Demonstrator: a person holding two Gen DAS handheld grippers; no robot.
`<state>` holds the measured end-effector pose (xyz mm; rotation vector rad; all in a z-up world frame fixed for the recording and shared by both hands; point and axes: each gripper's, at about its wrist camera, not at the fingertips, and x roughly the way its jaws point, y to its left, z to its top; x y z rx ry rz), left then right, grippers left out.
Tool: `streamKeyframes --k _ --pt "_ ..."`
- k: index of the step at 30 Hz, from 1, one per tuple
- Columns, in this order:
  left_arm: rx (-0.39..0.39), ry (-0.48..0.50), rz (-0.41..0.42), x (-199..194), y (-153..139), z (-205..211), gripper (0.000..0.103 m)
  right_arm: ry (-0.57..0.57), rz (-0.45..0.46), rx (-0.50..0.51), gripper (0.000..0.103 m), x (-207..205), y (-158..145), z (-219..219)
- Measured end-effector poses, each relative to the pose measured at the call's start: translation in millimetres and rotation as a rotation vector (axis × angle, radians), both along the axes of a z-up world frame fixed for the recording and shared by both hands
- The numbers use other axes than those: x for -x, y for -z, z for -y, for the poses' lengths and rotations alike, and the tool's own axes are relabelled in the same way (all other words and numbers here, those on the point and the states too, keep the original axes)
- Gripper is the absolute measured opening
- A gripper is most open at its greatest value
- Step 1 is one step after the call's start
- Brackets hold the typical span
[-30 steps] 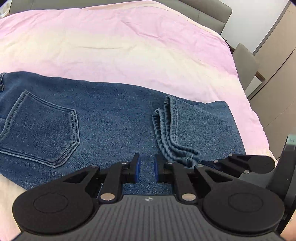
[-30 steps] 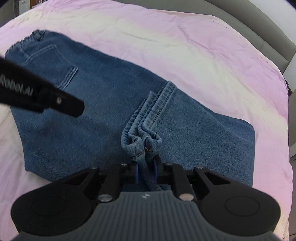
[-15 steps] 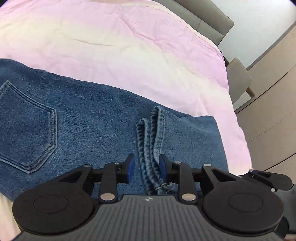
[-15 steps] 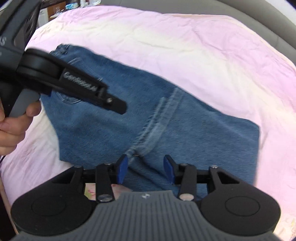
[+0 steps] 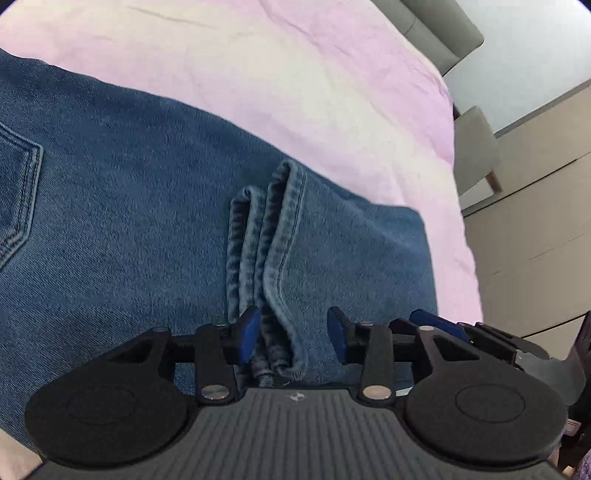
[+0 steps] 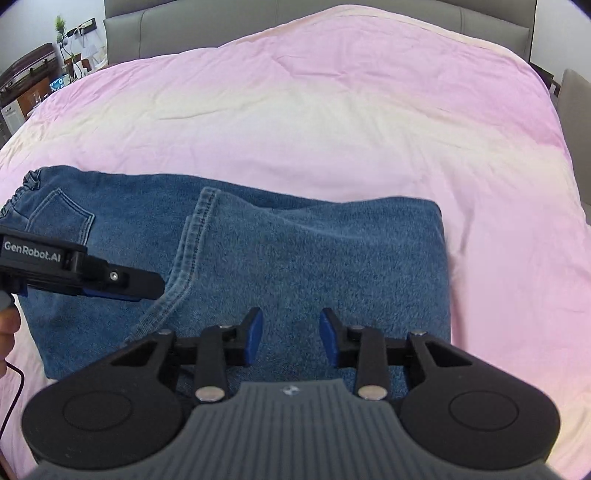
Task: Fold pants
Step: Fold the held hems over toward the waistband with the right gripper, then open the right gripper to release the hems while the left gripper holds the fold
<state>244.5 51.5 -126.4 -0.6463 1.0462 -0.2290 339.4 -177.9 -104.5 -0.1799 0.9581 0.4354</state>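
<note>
**Pants folded once on the bed, both grippers parted above them**

Pants (image 6: pixel 295 258): one pair of blue jeans, lying flat on one pink bedspread (image 6: pixel 332 110), the legs doubled back so the hems (image 5: pixel 269 258) rest on top of the upper part.

Nearest, in the left wrist view, the left gripper (image 5: pixel 291 332) has two blue-padded fingers (image 5: pixel 248 332) set apart; its jaws have just been opening. The stacked hems, two cuffs side by side, run up between those fingers, close against the left-hand pad and clear of the right-hand one, so nothing is pinched. Just right of them, the tip of the other gripper shows at the edge of the frame.

In the right wrist view, the right gripper (image 6: pixel 291 336) also has its two fingers spread, the jaws having just been closing a little, with only flat denim lying beneath the gap and nothing clamped. Left of these fingers, the left gripper (image 6: pixel 140 286) reaches in over the hem seam, a hand (image 6: pixel 5 332) behind it.

Farther out, left of the fingers, one back pocket (image 6: pixel 62 218) and the gathered waistband (image 6: pixel 26 188) lie at the far-left end. Right of the fingers is the fold edge (image 6: pixel 441 266). Beyond the pants the bedspread runs to one grey headboard (image 6: pixel 221 26).
</note>
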Motion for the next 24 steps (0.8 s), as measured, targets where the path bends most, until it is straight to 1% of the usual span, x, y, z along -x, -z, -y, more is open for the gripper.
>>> streamKeyframes --k 1,2,3,4,5,7,8,9,11,12,15,17,19,22,24 --pt "-0.013 0.006 -0.007 0 2 4 0.028 -0.003 -0.001 0.003 0.031 0 4 2" --pt "-0.042 0.005 -0.008 -1 2 7 0.014 -0.002 -0.002 0.004 0.031 1 6 5" --pt "-0.063 0.006 0.002 -1 1 10 0.011 0.003 -0.003 0.003 0.031 0 10 7" --pt "-0.065 0.002 0.019 1 -2 11 0.006 0.01 -0.002 -0.001 0.031 1 11 10" --pt "-0.064 -0.001 0.042 4 -7 11 0.003 0.019 0.002 -0.006 0.031 0 12 13" --pt "-0.072 -0.008 0.098 14 -23 10 0.003 0.034 0.021 -0.021 0.031 4 6 23" --pt "-0.098 -0.004 0.115 21 -32 10 0.003 0.036 0.031 -0.029 0.031 6 3 27" --pt "-0.134 -0.005 0.114 26 -39 10 0.002 0.038 0.042 -0.037 0.031 8 -1 32" --pt "-0.139 0.006 0.081 33 -41 8 0.002 0.046 0.063 -0.053 0.031 11 -7 42" --pt "-0.151 0.014 0.048 33 -36 9 0.002 0.052 0.073 -0.057 0.031 11 -9 47" --pt "-0.173 0.013 0.002 33 -18 12 0.002 0.084 0.101 -0.045 0.031 10 -11 57" --pt "-0.171 0.007 -0.031 29 -6 13 0.002 0.098 0.085 -0.062 0.03 6 -7 62" --pt "-0.176 0.012 -0.048 26 -3 17 0.002 0.101 0.073 -0.069 0.023 3 1 62" --pt "-0.189 0.032 -0.06 24 -6 19 0.003 0.077 0.021 -0.058 0.024 -1 19 57" --pt "-0.181 0.05 -0.07 21 -8 19 0.003 0.077 -0.022 -0.048 0.024 -1 36 54"
